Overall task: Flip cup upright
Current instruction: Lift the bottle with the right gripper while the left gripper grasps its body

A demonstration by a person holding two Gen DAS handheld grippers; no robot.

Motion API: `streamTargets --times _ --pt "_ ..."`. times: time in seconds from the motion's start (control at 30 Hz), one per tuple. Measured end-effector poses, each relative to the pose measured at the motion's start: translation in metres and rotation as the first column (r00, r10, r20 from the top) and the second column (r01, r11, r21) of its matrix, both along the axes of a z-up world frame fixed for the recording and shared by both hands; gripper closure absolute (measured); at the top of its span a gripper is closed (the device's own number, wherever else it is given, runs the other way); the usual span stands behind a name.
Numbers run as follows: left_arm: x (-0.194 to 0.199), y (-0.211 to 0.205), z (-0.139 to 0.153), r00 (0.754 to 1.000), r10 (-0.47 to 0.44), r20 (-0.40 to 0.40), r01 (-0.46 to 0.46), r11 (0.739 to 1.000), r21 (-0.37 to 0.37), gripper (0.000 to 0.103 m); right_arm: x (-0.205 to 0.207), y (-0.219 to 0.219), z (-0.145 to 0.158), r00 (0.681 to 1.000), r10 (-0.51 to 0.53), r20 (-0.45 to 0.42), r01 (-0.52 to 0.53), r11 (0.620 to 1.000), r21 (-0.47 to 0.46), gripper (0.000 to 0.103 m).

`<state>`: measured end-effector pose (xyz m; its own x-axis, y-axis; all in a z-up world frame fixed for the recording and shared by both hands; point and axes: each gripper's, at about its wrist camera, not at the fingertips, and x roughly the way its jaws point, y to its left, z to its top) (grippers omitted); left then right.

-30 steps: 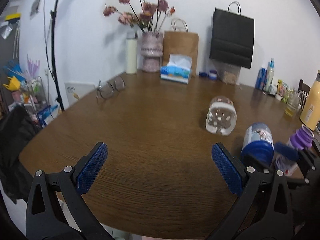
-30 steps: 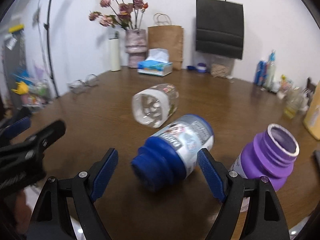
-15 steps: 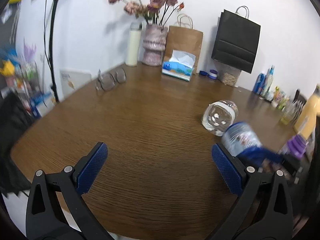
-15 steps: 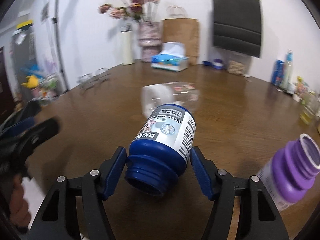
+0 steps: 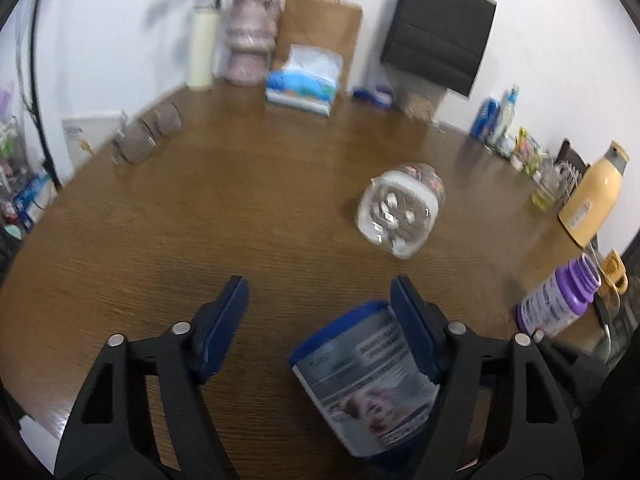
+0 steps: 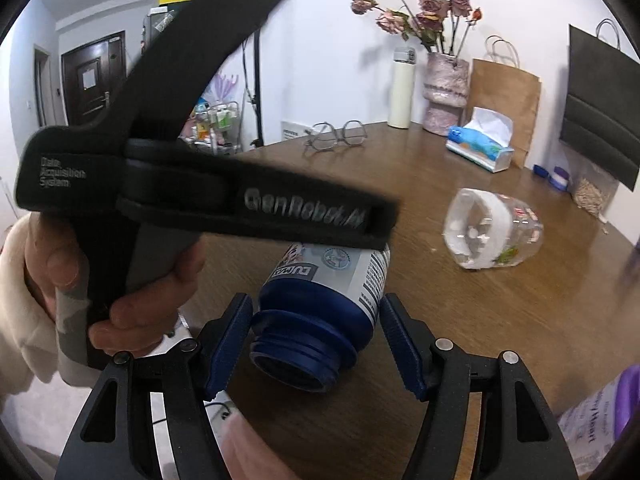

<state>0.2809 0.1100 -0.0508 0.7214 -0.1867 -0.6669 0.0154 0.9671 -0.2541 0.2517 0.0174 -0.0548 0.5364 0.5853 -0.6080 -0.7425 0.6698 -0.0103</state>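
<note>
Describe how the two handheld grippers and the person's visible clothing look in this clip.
Both grippers, left and right, have black skeletal frames with triangular cut-outs, silver screws and blue ribbed finger pads. Seen from the right wrist camera, the left gripper's black body carries white "GenRobot.AI" and "Data Acquisition System" lettering. The hand on its grip shows a fluffy cream sleeve.

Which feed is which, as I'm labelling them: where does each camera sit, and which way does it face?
Left wrist: on the left gripper, looking along its open blue fingers across the wooden table to the black bag at the wall; no hand shows.
Right wrist: on the right gripper, clamped on the blue bottle, facing the door side; a hand holding the other gripper crosses the frame.
Shared: blue bottle, toppled clear jar, tissue box.
</note>
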Motion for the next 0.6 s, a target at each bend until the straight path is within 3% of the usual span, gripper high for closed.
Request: streamTargets --times 0.1,0.17,0.37,0.6 --pt "0.002 0.004 0.001 0.999 0.033 -0.012 -0.033 0.999 -0.010 0.044 0.000 -0.011 0.003 1.000 -0.009 -0.001 0.009 1.000 -0.003 0.032" --pt "-0.001 0.005 0.004 0.997 0.072 0.000 -0.072 0.997 0.031 0.045 0.003 -0.019 0.004 0.999 -0.043 0.013 0.043 0.999 -0.018 0.032" --pt "-0.013 0.012 0.004 0.992 0.129 -0.005 -0.129 0.991 0.036 0.045 0.023 -0.045 0.005 0.985 -0.173 0.002 0.173 0.985 -0.005 0.032" --pt "-0.021 0.004 0.004 0.990 0.136 -0.038 -0.128 0.977 0.173 0.040 0.036 -0.048 0.009 0.973 -0.230 0.021 0.230 0.973 0.003 0.032"
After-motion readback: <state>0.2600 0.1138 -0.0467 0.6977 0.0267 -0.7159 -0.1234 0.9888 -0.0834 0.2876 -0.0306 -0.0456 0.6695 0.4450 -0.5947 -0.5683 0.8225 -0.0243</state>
